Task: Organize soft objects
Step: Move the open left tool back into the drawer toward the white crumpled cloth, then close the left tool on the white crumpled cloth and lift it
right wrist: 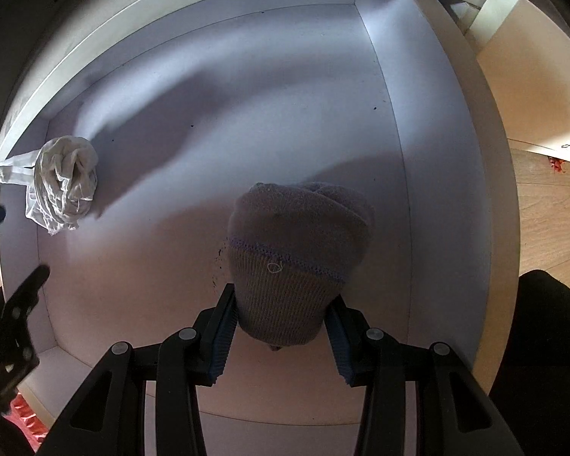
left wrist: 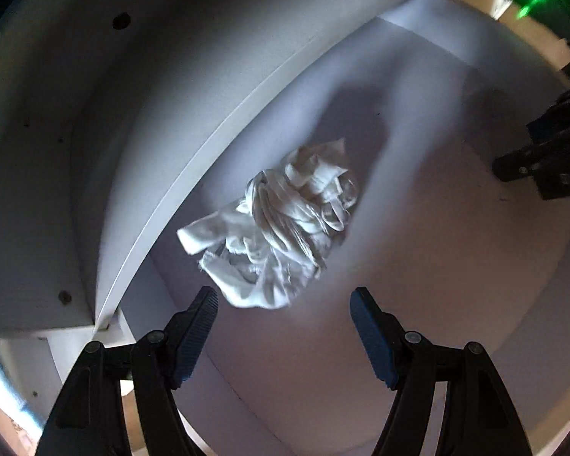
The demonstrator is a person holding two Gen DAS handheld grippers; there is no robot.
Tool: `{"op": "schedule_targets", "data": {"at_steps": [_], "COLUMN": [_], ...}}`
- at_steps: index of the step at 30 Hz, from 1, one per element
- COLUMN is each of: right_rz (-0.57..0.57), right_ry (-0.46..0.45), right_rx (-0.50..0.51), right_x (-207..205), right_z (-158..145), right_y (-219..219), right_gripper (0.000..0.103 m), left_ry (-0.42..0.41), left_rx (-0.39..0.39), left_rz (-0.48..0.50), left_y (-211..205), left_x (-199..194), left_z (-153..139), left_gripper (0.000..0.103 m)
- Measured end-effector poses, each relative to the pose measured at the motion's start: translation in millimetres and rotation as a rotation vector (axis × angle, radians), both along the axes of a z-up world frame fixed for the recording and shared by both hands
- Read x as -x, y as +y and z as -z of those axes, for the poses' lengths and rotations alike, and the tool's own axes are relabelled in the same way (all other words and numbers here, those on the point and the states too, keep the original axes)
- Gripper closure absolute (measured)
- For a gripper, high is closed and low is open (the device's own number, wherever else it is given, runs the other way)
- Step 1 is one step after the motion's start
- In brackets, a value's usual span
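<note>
Inside drawer (right wrist: 406, 152) | one white cloth (left wrist: 281, 228), left claw (left wrist: 284, 300) agape, empty | one beanie (right wrist: 296, 258), right claw (right wrist: 281, 326) clamped

There are two soft things in the white drawer (right wrist: 391, 121): one crumpled white cloth (left wrist: 281, 224) and one knitted beige hat (right wrist: 296, 266) (it has one thin blue stitched line across it). There are two grippers: one left gripper (left wrist: 283, 300) and one right gripper (right wrist: 281, 323), each with two blue-padded fingers.
</note>
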State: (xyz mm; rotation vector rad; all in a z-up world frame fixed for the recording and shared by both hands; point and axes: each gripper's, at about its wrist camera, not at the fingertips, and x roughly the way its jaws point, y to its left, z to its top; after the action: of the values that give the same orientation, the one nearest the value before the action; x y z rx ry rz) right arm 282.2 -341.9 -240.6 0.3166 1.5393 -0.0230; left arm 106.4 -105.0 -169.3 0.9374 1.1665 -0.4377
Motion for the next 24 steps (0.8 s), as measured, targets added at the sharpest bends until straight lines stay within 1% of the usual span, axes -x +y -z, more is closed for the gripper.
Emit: {"op": "schedule_targets", "data": {"at_steps": [6, 8, 11, 14, 16, 18, 21, 24], "right_rz": [-0.006, -0.009, -0.019, -0.018, -0.013, -0.015, -0.013, -0.014], "right_ry": [-0.001, -0.002, 0.0, 0.004, 0.005, 0.006, 0.006, 0.005], "right_rx": [0.007, 0.01, 0.015, 0.012, 0.011, 0.014, 0.017, 0.017], "right_x": [0.6, 1.0, 2.4, 5.0, 3.4, 2.0, -1.5, -4.0], "right_z": [-0.5, -0.9, -1.1, -1.7, -2.3, -2.0, -1.8, -0.1], "right_y": [0.8, 1.6, 2.5, 0.4, 1.8, 1.8, 3.9, 4.6], "right_gripper": [0.058, 0.058, 0.058, 0.058, 0.058, 0.058, 0.058, 0.058], "left_ry": [-0.01, -0.001, 0.055, 0.143, 0.201, 0.254, 0.288, 0.307], "left_rx": [-0.021, -0.01, 0.033, 0.084, 0.111, 0.128, 0.14, 0.166], "left_rz": [0.017, 0.011, -0.04, -0.112, -0.137, -0.135, -0.119, -0.162], "left_y": [-2.8, -4.8, -3.1, 5.1, 8.7, 10.6, 9.6, 10.3], "left_x": [-17.9, -25.7, -43.7, -58.2, -60.7, -55.9, -48.3, -45.0], "left_z": [13.0, 14.2, 17.5, 23.2, 25.7, 26.7, 23.9, 16.7], "left_gripper": [0.03, 0.03, 0.03, 0.03, 0.03, 0.03, 0.03, 0.03]}}
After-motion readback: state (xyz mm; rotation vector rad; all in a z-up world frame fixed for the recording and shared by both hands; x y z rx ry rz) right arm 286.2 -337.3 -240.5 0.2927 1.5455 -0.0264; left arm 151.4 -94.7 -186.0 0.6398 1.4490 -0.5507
